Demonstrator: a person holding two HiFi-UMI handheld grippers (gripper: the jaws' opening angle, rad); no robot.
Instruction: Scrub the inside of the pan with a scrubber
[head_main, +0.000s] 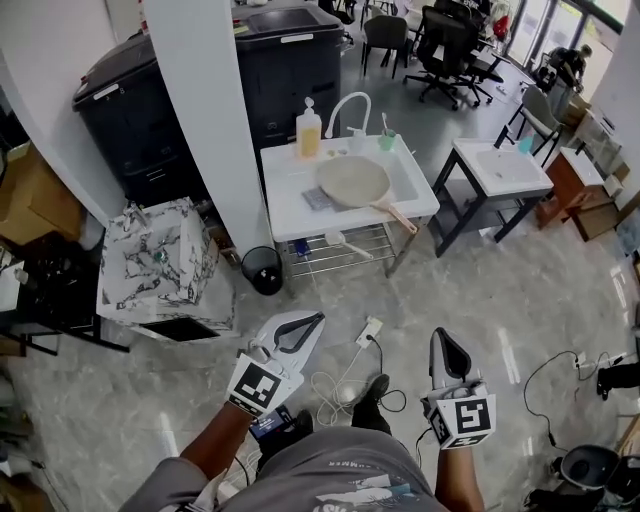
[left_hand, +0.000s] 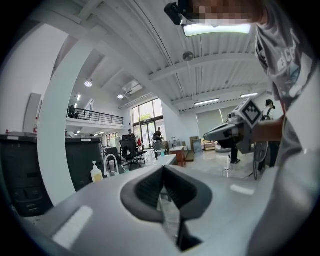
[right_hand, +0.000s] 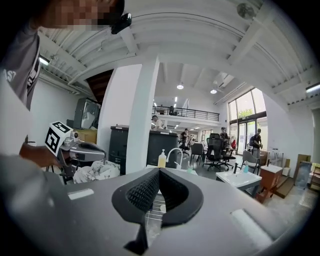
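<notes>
A round beige pan (head_main: 353, 181) with a pinkish handle lies on the white sink stand (head_main: 285, 210), far ahead of both grippers. A small grey pad (head_main: 318, 198) rests just left of the pan. A white-handled brush (head_main: 345, 242) lies on the wire shelf below. My left gripper (head_main: 316, 320) is shut and empty, held low over the floor and pointing toward the stand. My right gripper (head_main: 438, 335) is beside it, also shut with nothing in it. In the left gripper view the jaws (left_hand: 163, 167) meet; in the right gripper view the jaws (right_hand: 159, 171) meet too and hide the pan.
A soap bottle (head_main: 309, 132) and a curved faucet (head_main: 347, 105) stand at the sink's back. A white pillar (head_main: 210, 100), black cabinets (head_main: 140, 110), a marbled box (head_main: 160, 262) and a black bin (head_main: 264, 270) crowd the left. Cables (head_main: 345, 385) lie underfoot. A second sink stand (head_main: 500, 165) is right.
</notes>
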